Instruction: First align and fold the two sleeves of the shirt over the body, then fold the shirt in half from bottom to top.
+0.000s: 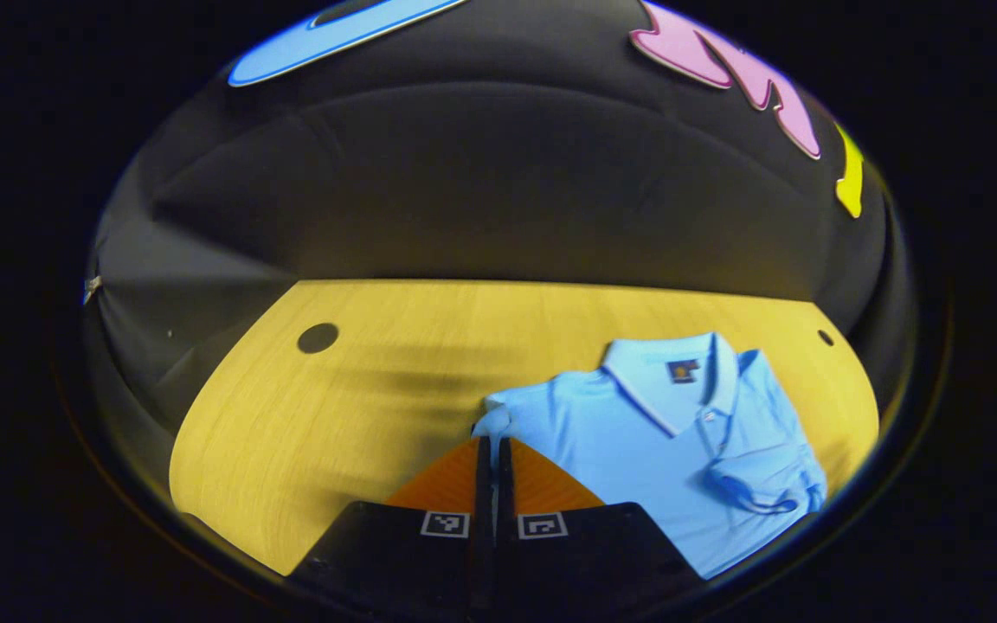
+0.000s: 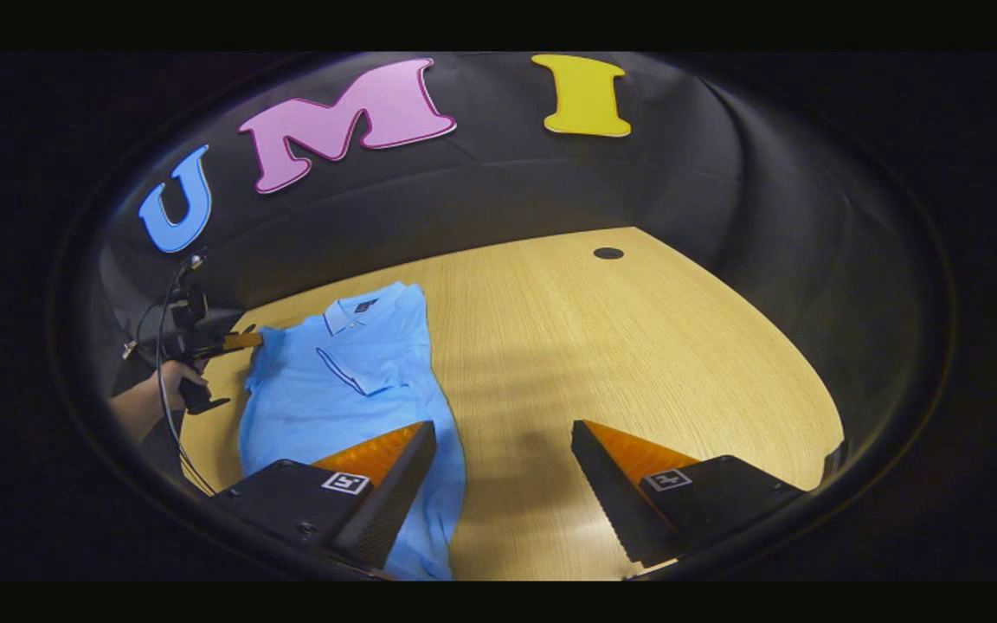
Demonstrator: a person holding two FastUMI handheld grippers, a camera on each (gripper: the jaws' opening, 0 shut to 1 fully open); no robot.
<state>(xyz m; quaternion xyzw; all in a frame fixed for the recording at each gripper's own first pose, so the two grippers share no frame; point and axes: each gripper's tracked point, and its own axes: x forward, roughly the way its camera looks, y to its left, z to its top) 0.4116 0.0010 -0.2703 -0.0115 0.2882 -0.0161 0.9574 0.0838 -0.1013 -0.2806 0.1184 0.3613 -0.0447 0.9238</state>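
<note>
Pinching light-blue cotton polo shirt (image 1: 637, 433) sleeve edge, my left gripper (image 1: 492, 450) jaws closed for folding; right gripper (image 2: 503, 467) jaws wide, empty, above yellow wooden bench (image 2: 620, 346).

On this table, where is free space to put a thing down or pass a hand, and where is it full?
Bare wood lies between the shirt and the round hole in the table, beyond the open right gripper. Another bare patch lies beside the shirt's shoulder toward the other hole. It is crowded at that shoulder, where the left gripper is.
</note>
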